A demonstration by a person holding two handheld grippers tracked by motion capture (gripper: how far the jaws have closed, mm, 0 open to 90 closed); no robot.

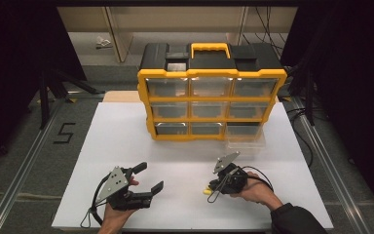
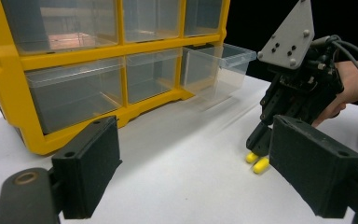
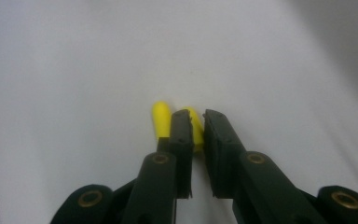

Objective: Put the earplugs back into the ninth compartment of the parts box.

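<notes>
Two small yellow capsule-shaped pieces lie on the white table (image 1: 126, 146) at front right. My right gripper (image 3: 196, 116) points down at them and is shut on one yellow piece (image 3: 196, 133), pinched between its black pads. The other yellow piece (image 3: 161, 120) lies just left of the jaws, loose on the table. In the high view the right gripper (image 1: 214, 187) sits over the yellow piece (image 1: 207, 192). My left gripper (image 1: 150, 176) rests at front left, open, with nothing between its jaws. Through its open jaws, the left gripper view shows the right gripper (image 2: 256, 144) and both yellow pieces (image 2: 261, 164).
A yellow and black organiser (image 1: 212, 105) with clear drawers stands at the back of the table. Its bottom right drawer (image 1: 246, 139) is pulled out toward me and looks empty. A person's hands hold both grippers at the front edge.
</notes>
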